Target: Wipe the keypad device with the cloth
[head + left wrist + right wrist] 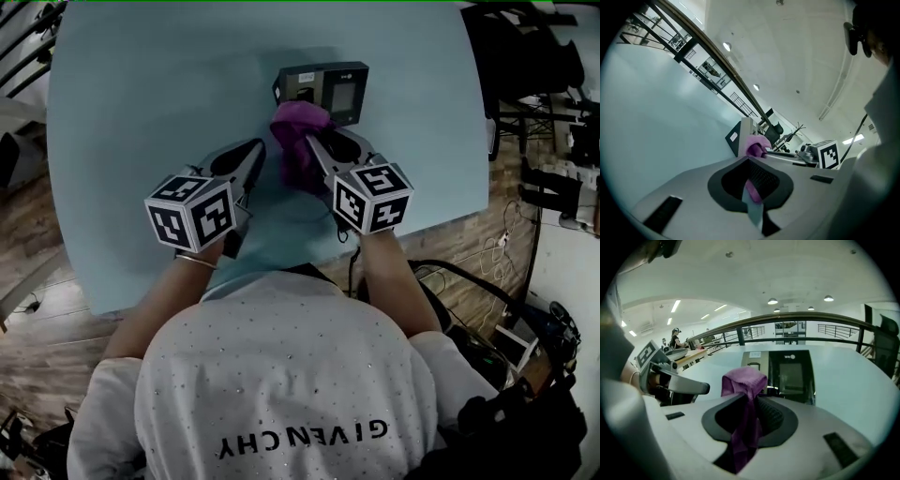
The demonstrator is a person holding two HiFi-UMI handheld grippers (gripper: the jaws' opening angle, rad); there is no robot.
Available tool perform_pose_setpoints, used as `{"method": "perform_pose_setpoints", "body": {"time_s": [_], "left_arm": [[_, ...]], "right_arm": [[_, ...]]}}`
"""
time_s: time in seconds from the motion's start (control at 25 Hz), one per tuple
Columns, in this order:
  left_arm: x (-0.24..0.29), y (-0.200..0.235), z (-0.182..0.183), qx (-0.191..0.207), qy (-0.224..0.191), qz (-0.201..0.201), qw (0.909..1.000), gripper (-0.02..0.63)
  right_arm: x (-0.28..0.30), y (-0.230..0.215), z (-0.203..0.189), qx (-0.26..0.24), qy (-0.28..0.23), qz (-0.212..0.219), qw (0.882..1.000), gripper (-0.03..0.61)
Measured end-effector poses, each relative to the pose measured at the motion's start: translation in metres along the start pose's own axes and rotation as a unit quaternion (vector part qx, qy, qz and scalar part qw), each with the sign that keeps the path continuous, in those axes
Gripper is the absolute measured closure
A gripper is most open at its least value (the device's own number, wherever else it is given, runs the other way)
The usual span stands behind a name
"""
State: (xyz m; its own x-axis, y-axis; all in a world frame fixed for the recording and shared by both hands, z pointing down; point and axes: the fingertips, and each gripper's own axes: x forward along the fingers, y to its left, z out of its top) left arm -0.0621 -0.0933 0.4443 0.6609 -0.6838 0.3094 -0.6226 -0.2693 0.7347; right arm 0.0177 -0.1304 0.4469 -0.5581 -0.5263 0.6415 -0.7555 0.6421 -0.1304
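The dark keypad device (323, 91) lies flat near the middle of the pale blue table (141, 112). A purple cloth (298, 142) is bunched against the device's near edge and hangs towards me. My right gripper (316, 142) is shut on the cloth, which shows pinched between its jaws as the cloth (744, 380) in front of the device (790, 376). My left gripper (253, 157) rests just left of the cloth, shut with nothing in it. From the left gripper (752, 161) view, the cloth (757, 146) and device (739, 136) lie ahead, with the right gripper (799, 157) beside them.
The table's front edge runs close to the person's torso (281, 375). Dark chairs and equipment (525, 66) stand off the table's right side on the wooden floor, with cables (497, 253) near the right corner. A railing (797, 319) runs beyond the table's far side.
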Motion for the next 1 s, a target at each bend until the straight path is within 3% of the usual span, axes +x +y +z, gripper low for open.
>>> {"method": "perform_pose_setpoints", "body": {"time_s": [0.4,0.84,1.0], "left_arm": [[0.046,-0.037,0.001,0.021,-0.026,0.061,0.9976,0.614],[0.083,-0.056,-0.011,0.035,-0.027,0.09,0.995,0.614],[0.082,-0.06,-0.011,0.06,-0.034,0.107,0.9919,0.614]], "right_arm": [[-0.021,-0.068,-0.005,0.009,-0.015,0.064,0.998,0.494],[-0.036,-0.134,-0.025,0.044,-0.019,0.062,0.997,0.495],[-0.057,-0.121,0.001,0.007,-0.083,0.083,0.993,0.501]]}}
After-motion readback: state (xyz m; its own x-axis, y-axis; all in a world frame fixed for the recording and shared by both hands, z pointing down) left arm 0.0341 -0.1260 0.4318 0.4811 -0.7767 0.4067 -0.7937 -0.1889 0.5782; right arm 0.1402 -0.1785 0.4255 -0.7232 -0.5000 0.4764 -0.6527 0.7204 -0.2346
